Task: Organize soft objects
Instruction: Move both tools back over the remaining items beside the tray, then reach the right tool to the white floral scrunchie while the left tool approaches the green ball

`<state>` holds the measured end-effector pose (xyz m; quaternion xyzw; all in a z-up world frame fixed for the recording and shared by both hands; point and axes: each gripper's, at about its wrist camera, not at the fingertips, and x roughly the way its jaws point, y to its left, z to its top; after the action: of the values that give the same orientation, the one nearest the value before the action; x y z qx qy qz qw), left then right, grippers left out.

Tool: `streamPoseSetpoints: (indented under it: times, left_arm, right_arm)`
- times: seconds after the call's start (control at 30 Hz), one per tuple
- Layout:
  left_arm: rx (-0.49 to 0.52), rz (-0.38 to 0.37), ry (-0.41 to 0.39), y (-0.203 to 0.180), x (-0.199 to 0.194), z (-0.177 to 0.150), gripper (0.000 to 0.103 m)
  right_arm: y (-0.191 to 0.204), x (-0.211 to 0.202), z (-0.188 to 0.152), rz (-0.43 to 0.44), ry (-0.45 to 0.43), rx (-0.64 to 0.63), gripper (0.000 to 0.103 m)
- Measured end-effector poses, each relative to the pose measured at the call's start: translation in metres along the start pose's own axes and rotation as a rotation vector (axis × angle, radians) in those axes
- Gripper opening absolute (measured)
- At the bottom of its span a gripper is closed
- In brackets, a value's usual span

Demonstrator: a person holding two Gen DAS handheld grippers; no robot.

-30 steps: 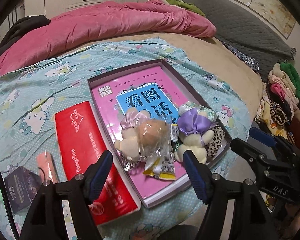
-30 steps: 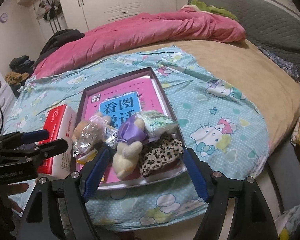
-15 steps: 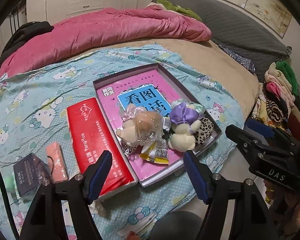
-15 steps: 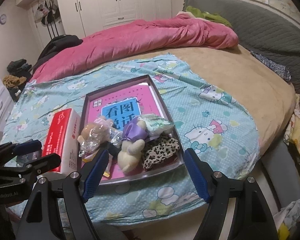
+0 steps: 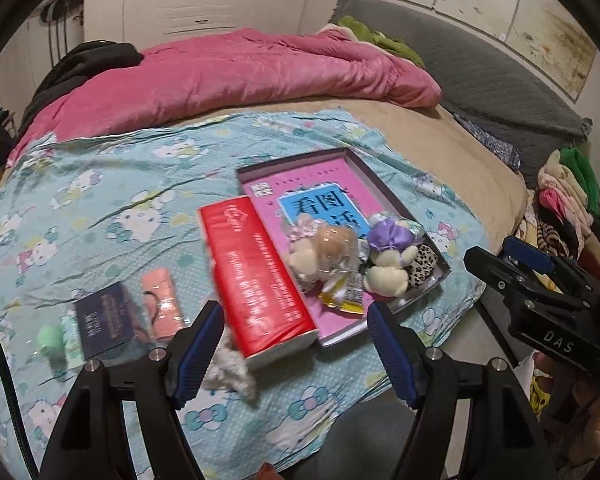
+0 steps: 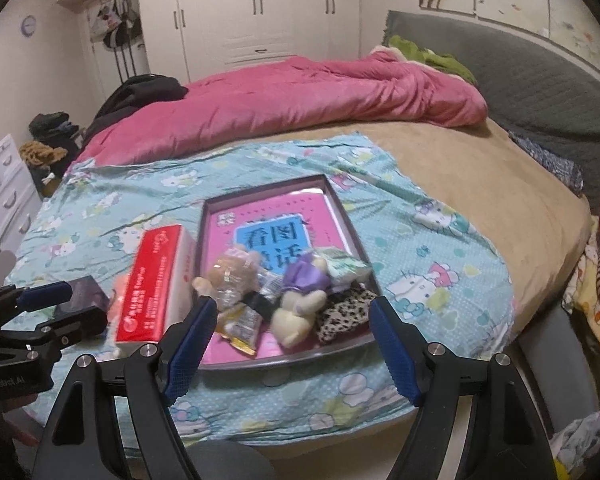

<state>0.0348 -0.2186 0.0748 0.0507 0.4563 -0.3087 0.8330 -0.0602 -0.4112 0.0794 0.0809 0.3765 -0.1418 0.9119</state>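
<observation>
A grey shallow box point(image 5: 440, 270) point(image 6: 328, 190) lies on the bed with a pink book inside. At its near end lie a bagged plush bear point(image 5: 324, 250) point(image 6: 232, 274), a cream plush with a purple bow point(image 5: 388, 268) point(image 6: 300, 300), a leopard-print pouch point(image 5: 422, 264) point(image 6: 340, 310) and a snack packet point(image 5: 342, 298) point(image 6: 242, 330). My left gripper point(image 5: 296, 352) is open and empty, held off the bed's near edge. My right gripper point(image 6: 294, 346) is open and empty, just short of the box's near end.
A red tissue pack point(image 5: 256, 276) point(image 6: 152, 284) lies left of the box. A pink packet point(image 5: 162, 302), a dark small box point(image 5: 104, 320), a green ball point(image 5: 50, 338) and a grey cloth scrap point(image 5: 230, 372) lie nearer left. A pink quilt point(image 6: 284, 108) covers the far bed.
Both grippers have pulled back and up from the bed, so the box and toys look smaller and farther. The objects themselves have not moved. Both stay open.
</observation>
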Motion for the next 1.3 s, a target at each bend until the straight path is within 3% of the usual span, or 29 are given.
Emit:
streamPoseSetpoints:
  times: [0.63,1.3]
  left_arm:
    - [-0.165,0.141,-0.095,0.105,-0.077,-0.021,0.074]
    - [-0.244,0.188,-0.081,0.150,-0.093,-0.068,0.074]
  right_arm:
    - [0.102,-0.027,0.017,0.128,-0.069,-0.187,0.079]
    - [0.190,-0.033,-0.034,0.247,-0.035,-0.297,0.079]
